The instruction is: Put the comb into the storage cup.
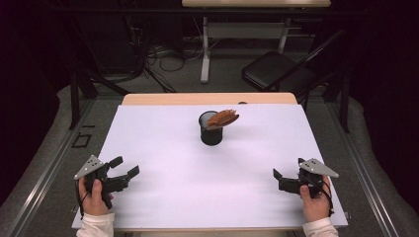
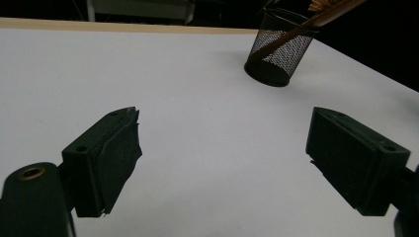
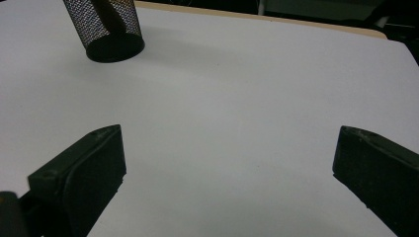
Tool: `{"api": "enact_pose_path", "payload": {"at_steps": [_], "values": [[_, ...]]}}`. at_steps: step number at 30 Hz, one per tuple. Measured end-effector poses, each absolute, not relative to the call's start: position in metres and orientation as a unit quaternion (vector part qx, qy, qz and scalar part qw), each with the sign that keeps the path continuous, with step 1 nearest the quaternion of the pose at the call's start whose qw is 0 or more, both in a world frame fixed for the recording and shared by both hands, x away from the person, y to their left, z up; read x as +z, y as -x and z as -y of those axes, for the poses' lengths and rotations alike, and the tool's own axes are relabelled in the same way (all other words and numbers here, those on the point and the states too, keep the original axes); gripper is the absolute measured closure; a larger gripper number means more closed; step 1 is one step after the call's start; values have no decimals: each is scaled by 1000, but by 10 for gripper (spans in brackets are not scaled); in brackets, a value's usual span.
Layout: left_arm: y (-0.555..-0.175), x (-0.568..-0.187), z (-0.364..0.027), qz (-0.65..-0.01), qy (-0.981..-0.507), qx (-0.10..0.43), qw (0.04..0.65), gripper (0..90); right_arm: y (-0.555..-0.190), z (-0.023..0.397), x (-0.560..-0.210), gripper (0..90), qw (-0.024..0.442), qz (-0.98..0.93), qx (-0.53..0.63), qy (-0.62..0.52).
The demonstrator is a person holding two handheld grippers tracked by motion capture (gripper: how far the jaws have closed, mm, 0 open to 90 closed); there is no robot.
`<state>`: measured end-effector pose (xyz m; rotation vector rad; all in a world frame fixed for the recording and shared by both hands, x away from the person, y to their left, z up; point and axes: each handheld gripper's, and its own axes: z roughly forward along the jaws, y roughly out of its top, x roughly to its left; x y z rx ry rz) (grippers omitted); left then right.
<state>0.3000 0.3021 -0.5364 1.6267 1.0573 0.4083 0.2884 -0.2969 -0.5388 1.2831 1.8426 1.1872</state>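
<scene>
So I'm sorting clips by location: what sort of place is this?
Probably a lab or workshop recording bay, not a home: a white-covered table with one black mesh cup on it, cables tangled on the floor behind, and a black folding chair by another desk.

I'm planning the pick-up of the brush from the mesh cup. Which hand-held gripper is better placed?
Probably the right hand-held gripper: the brush leans out of the mesh cup toward its side. Both hand-held grippers, including the left, are open and about equally far away.
</scene>
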Motion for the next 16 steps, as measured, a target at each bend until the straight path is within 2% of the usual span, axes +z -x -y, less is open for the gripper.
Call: {"api": "enact_pose_path", "payload": {"at_steps": [16], "values": [[-302,-538,-304,-451,-685,172,545,134,-291,302,-541,0,287,-688,446,-496]]}}
